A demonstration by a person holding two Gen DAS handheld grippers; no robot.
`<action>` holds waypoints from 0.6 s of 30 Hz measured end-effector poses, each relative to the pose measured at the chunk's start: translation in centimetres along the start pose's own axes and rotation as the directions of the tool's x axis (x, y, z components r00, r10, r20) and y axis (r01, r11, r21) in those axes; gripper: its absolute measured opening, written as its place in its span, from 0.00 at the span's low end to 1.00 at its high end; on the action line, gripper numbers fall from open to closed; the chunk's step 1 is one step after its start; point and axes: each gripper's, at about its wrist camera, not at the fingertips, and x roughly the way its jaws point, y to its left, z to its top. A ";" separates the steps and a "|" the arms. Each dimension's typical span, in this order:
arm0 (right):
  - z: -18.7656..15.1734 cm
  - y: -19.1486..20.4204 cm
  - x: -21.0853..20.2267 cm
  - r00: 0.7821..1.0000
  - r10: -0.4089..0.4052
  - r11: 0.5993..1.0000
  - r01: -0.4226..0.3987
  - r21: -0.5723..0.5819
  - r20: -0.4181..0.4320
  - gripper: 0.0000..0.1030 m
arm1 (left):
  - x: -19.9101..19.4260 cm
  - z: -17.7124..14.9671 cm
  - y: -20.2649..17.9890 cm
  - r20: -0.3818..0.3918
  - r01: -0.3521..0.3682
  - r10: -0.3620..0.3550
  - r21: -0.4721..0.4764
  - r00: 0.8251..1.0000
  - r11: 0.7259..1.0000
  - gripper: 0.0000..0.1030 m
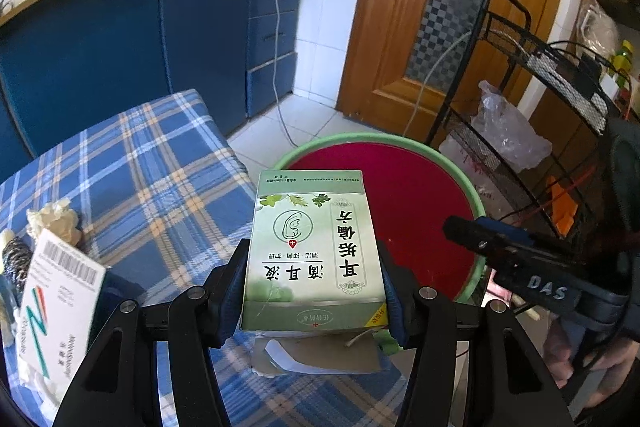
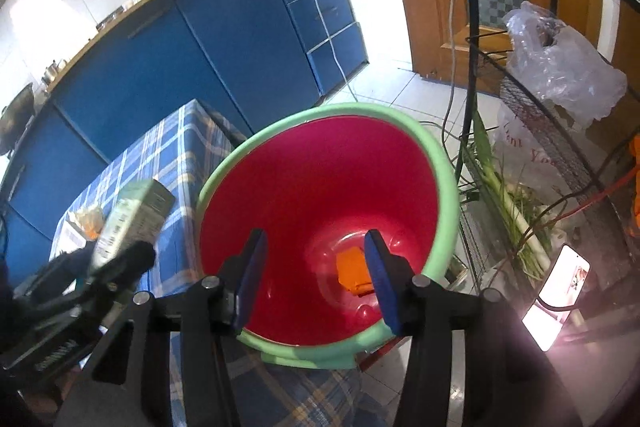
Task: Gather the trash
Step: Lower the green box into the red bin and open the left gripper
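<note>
An orange scrap is already binned; the green box, clamped in the left gripper, is held by the bucket; the right gripper gapes empty; paper wad and white box remain on the desk

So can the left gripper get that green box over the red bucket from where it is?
Probably yes. The left gripper grips the green box at the table edge, the red bucket lies just ahead, mouth open; the right gripper is open, off to the side.

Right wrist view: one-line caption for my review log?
Open right gripper above the red bin holding an orange scrap.
</note>
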 end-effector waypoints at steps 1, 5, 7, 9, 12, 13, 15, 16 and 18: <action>0.0 -0.1 -0.3 1.000 -0.004 1.000 0.004 0.005 0.009 0.51 | 0.2 0.0 -0.2 -0.001 0.004 -0.004 0.007 1.000 1.000 0.59; 0.0 -0.4 -0.9 0.999 -0.008 1.000 0.008 0.019 0.032 0.51 | 0.7 0.2 -0.7 -0.002 0.010 -0.010 0.026 1.000 1.000 0.65; 0.0 -0.4 -1.2 0.999 -0.009 1.000 0.008 0.021 0.037 0.51 | 0.7 0.3 -0.7 -0.002 0.000 0.000 0.023 1.000 1.000 0.74; 0.0 -0.5 -1.4 0.999 -0.007 1.000 0.006 0.019 0.041 0.51 | 0.5 0.3 -0.6 0.001 -0.008 0.008 0.016 1.000 1.000 0.75; -0.2 -0.3 -1.6 0.999 -0.005 1.000 0.005 0.017 0.042 0.51 | 0.1 0.2 -0.3 0.001 -0.008 0.008 0.005 1.000 1.000 0.75; -0.2 -0.2 -1.7 0.999 -0.004 1.000 0.004 0.015 0.041 0.51 | -0.1 0.2 -0.2 0.003 -0.008 0.008 0.003 1.000 1.000 0.75; -0.4 0.0 -1.8 0.999 -0.001 1.000 0.001 0.008 0.039 0.51 | -0.6 0.1 -0.1 0.010 -0.011 0.011 -0.002 1.000 1.000 0.75; -0.5 0.2 -1.8 0.999 0.001 1.000 -0.001 0.005 0.037 0.51 | -0.9 0.1 0.0 0.013 -0.012 0.012 -0.004 1.000 1.000 0.75; -0.7 0.4 -1.9 0.999 0.004 1.000 -0.005 0.002 0.035 0.52 | -1.4 -0.1 0.2 0.018 -0.014 0.014 -0.008 1.000 1.000 0.75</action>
